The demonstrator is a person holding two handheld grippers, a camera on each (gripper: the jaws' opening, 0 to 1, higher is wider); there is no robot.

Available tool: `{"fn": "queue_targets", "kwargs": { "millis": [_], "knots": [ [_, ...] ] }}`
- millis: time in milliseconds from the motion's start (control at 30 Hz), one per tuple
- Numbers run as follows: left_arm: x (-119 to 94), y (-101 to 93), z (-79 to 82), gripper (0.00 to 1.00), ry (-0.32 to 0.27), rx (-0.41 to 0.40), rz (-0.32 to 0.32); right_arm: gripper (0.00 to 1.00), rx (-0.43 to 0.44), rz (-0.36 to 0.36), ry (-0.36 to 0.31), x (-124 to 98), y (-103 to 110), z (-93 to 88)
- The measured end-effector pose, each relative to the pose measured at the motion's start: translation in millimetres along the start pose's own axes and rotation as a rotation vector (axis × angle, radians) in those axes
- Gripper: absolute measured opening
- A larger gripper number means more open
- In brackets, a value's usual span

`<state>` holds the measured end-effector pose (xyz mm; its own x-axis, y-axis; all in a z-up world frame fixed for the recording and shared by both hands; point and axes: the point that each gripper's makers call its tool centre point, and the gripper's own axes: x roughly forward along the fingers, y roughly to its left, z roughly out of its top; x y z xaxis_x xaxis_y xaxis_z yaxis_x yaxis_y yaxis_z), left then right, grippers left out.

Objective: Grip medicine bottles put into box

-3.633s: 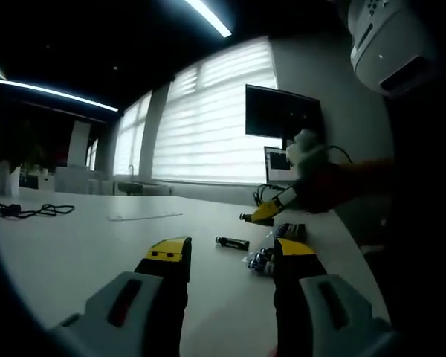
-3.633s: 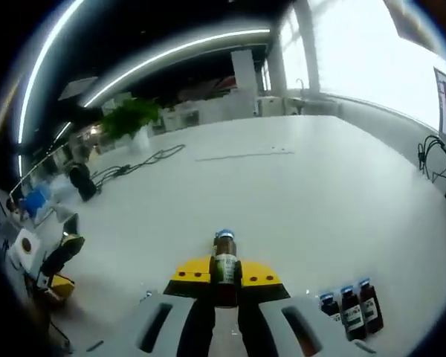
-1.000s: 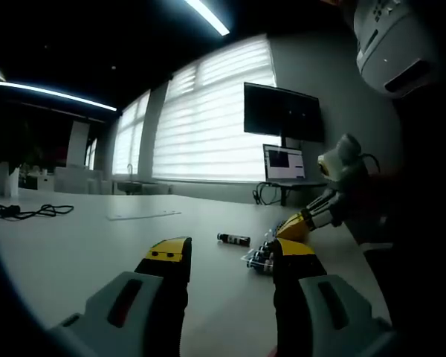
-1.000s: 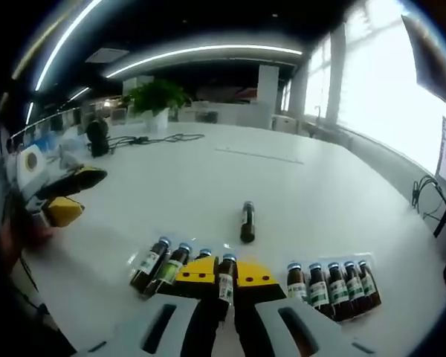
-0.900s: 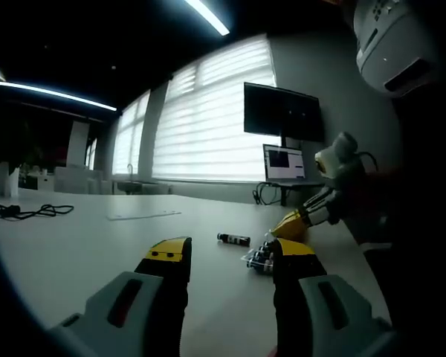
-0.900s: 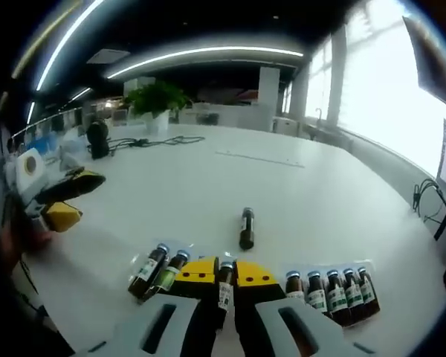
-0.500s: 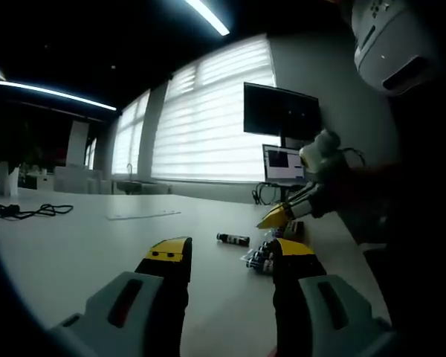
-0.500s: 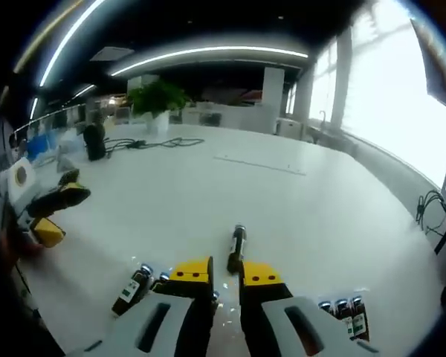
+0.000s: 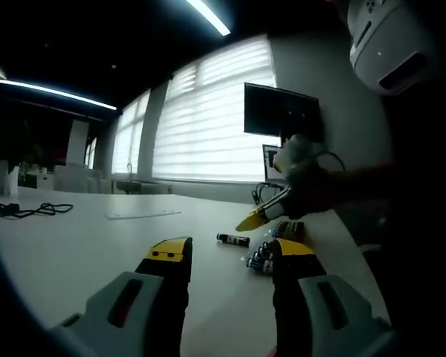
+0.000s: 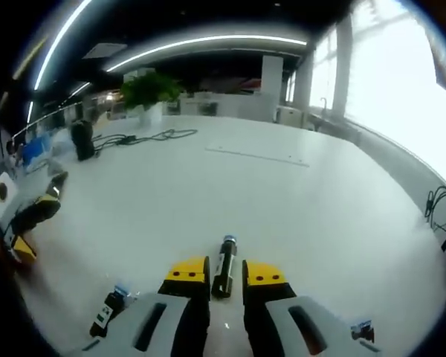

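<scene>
A small dark medicine bottle (image 10: 224, 265) with a blue cap lies on the white table (image 10: 320, 208), pointing away. My right gripper (image 10: 224, 271) is open, with one yellow-tipped jaw on each side of the bottle's near end. Another bottle (image 10: 108, 304) lies at the lower left, and a capped one (image 10: 360, 330) peeks in at the lower right. In the left gripper view my left gripper (image 9: 230, 251) is open and holds nothing. Ahead of it lie the single bottle (image 9: 232, 239) and a cluster of bottles (image 9: 260, 260), with the right gripper (image 9: 256, 218) reaching in over them.
A dark monitor (image 9: 281, 111) hangs on the wall beside bright blinds, with a small screen (image 9: 271, 160) under it. Black cables (image 10: 134, 138), a potted plant (image 10: 145, 89) and a flat sheet (image 10: 256, 155) sit on the far table. The left gripper (image 10: 30, 216) shows at the left edge.
My right gripper let go of the bottle it held among the rows, opened, and moved forward to straddle the lone lying bottle. The left gripper has stayed put.
</scene>
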<state>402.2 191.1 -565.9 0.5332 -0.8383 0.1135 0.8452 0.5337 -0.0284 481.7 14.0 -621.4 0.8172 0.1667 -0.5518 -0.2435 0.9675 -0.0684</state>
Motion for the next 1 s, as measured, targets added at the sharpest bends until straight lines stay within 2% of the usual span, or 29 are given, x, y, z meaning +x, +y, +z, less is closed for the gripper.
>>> {"fn": "queue_targets", "kwargs": {
  "millis": [467,533,833,1000],
  "knots": [
    [0,0.2,0.5,0.36,-0.004,-0.008,-0.004,0.11,0.012,-0.006,0.047,27,-2,-12.5],
    [0,0.3,0.4,0.36,-0.004,-0.007,-0.003,0.1,0.014,-0.004,0.058,27,0,-16.3],
    [0,0.2,-0.3,0.35,-0.001,-0.006,-0.003,0.09,0.029,-0.016,0.046,26,-1,-13.2],
    [0,0.3,-1.0,0.35,0.002,-0.004,-0.001,0.08,0.063,-0.027,0.012,18,-4,-2.7]
  ]
}}
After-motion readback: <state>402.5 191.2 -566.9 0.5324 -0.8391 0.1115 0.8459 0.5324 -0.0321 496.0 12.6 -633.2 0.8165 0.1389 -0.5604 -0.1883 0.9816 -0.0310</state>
